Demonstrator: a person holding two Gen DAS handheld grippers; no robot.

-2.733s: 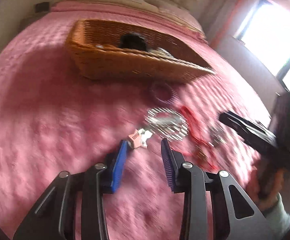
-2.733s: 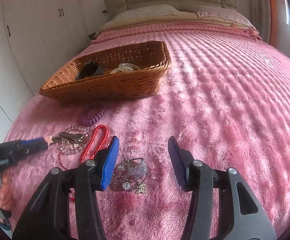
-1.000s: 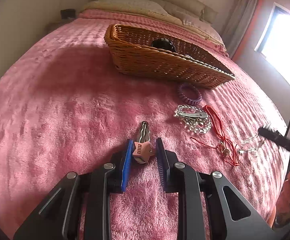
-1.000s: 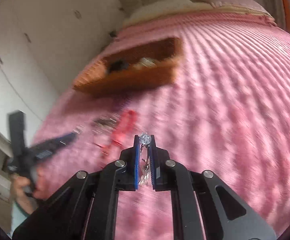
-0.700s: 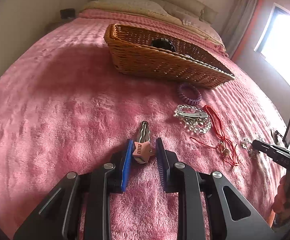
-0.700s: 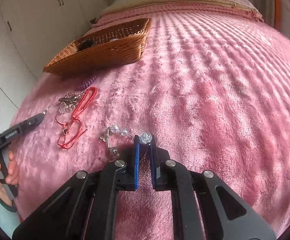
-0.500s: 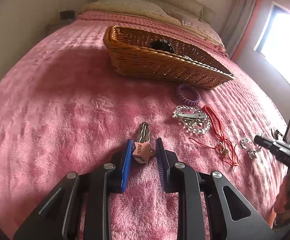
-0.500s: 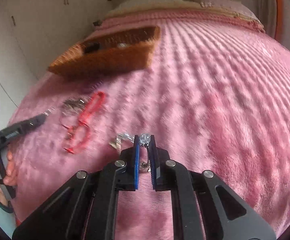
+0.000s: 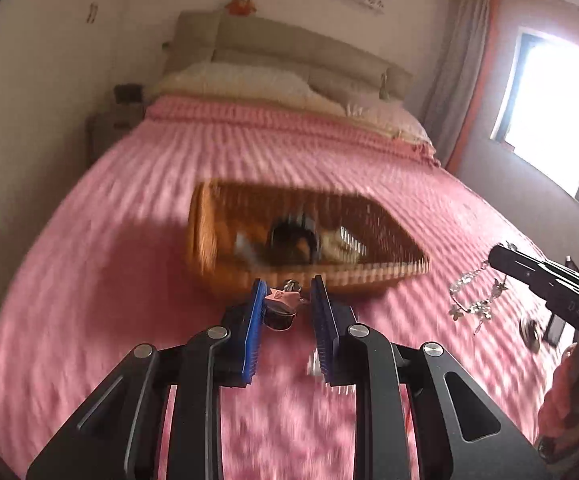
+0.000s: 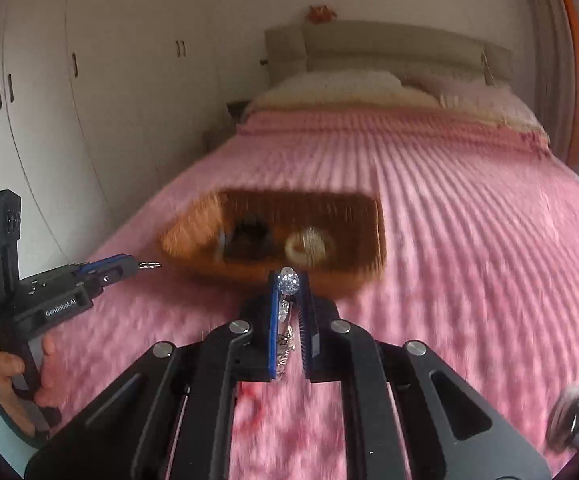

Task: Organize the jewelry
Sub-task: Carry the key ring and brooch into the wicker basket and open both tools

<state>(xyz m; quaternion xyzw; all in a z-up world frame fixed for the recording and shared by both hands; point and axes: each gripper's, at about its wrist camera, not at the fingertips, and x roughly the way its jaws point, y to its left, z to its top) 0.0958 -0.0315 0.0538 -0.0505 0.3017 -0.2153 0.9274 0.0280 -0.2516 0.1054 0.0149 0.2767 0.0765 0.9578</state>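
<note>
My left gripper point(image 9: 287, 290) is shut on a pink star hair clip point(image 9: 283, 297) and holds it in the air just before the wicker basket point(image 9: 209, 248). My right gripper point(image 10: 288, 280) is shut on a crystal bead bracelet point(image 10: 288, 282), also raised, in front of the basket point(image 10: 369, 216). In the left wrist view the bracelet point(image 9: 475, 300) dangles from the right gripper's tip. The basket holds a dark item point(image 9: 293, 236) and a pale beaded ring point(image 10: 309, 246). Both views are motion-blurred.
The pink bedspread point(image 9: 109, 240) covers the whole bed. Pillows and a headboard point(image 10: 369, 80) lie at the far end. White wardrobes point(image 10: 69, 100) stand at the left, a bright window point(image 9: 553, 100) at the right. A small round metal object point(image 9: 529, 330) shows at the right.
Both grippers have lifted off the bedspread with their items and moved forward toward the basket. The jewelry left lying on the bed has dropped out of view.
</note>
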